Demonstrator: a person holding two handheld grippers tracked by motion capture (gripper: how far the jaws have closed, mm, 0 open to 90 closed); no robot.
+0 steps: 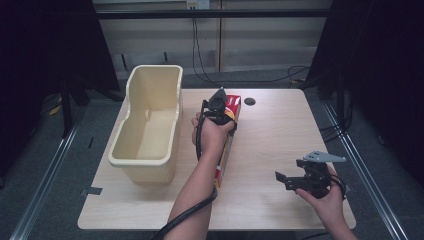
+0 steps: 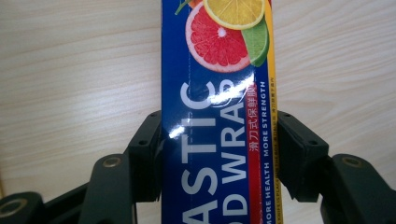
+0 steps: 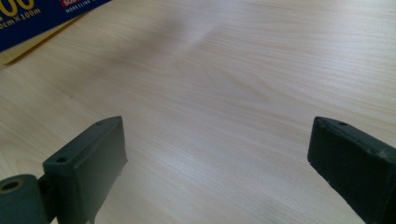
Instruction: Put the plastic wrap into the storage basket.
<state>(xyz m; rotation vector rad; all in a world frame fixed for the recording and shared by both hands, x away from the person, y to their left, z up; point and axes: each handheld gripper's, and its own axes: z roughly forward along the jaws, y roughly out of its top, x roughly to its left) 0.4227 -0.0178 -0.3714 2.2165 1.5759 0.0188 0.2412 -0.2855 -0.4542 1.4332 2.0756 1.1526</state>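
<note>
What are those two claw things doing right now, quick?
Left gripper: closed on the plastic wrap box, its fingers pressing both long sides.
Right gripper: open, holding nothing, above the wooden table.

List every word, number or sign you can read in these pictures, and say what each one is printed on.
All print is on the plastic wrap box, clamped in the left gripper:
"ASTIC" and "D WRA", big white letters, cut off.
"MORE STRENGTH" and "MORE HEALTH", small white letters.
Chinese characters on the red stripe: too blurred to read.
"CM×100M", cut off, on the box corner in the right gripper view.
</note>
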